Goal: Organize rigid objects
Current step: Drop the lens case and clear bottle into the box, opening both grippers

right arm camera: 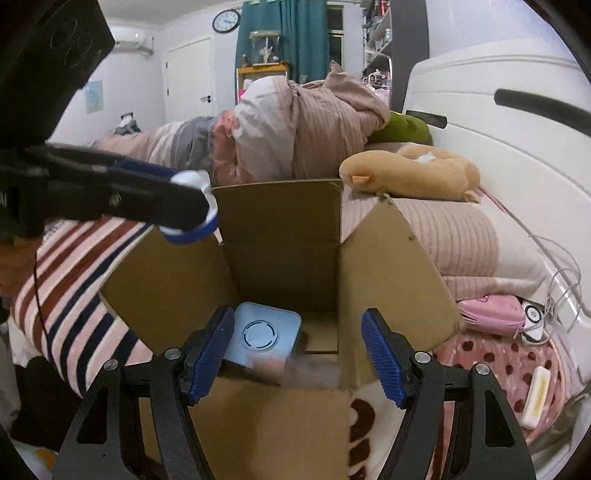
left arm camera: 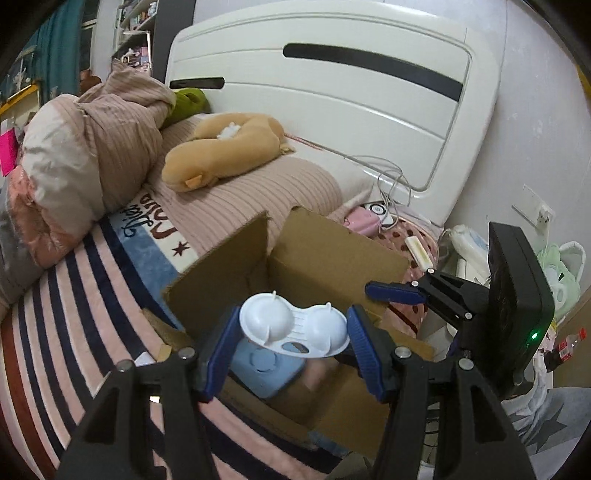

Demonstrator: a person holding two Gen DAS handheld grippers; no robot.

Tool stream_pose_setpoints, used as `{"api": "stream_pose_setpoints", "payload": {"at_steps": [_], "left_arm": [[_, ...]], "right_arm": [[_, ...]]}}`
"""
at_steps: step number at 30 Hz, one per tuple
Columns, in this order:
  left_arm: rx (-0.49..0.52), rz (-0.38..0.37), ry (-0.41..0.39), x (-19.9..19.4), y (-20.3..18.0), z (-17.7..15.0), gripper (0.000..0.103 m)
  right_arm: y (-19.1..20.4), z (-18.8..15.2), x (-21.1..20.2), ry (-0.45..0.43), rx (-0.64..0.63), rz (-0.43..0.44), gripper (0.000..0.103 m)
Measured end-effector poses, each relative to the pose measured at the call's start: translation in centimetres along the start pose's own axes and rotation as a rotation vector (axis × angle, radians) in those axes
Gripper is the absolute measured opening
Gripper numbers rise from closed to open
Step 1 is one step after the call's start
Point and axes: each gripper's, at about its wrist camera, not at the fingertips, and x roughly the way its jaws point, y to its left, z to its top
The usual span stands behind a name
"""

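Blue-padded left gripper (left arm camera: 291, 338): 1, clamped on 1 white double-dome tray (left arm camera: 293, 326), pads on its 2 ends, long axis running pad to pad, domes facing the camera, held above the open cardboard box (right arm camera: 388, 258). Right gripper (right arm camera: 297, 356): 1, jaws apart, nothing between them, over the same box. Box contents: 1 light-blue square device (right arm camera: 264, 334) lying flat on the bottom. Surface: bed with striped blanket (left arm camera: 74, 295), 1 tan plush toy (left arm camera: 221, 147), white headboard (left arm camera: 351, 110). Room: bedroom, 1 wall clock (right arm camera: 226, 21), teal curtain (right arm camera: 280, 33).
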Motion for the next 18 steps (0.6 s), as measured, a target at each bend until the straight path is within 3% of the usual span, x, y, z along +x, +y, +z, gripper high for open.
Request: {"api": "stream_pose_setpoints", "payload": {"at_steps": [11, 16, 18], "left_arm": [[0.007, -0.033, 0.093, 1.5, -0.9, -0.7, 0.056], [0.012, -0.022, 0.075, 0.7, -0.8, -1.2, 0.070], [0.003, -0.020, 0.059, 0.0, -0.5, -1.3, 0.071]], "right_arm": [[-0.9, -0.2, -0.4, -0.023, 0.037, 0.037, 0.069], [-0.6, -0.2, -0.8, -0.046, 0.037, 0.045, 0.079], [-0.5, 0.0, -0.8, -0.043, 0.045, 0.053, 0.079]]}}
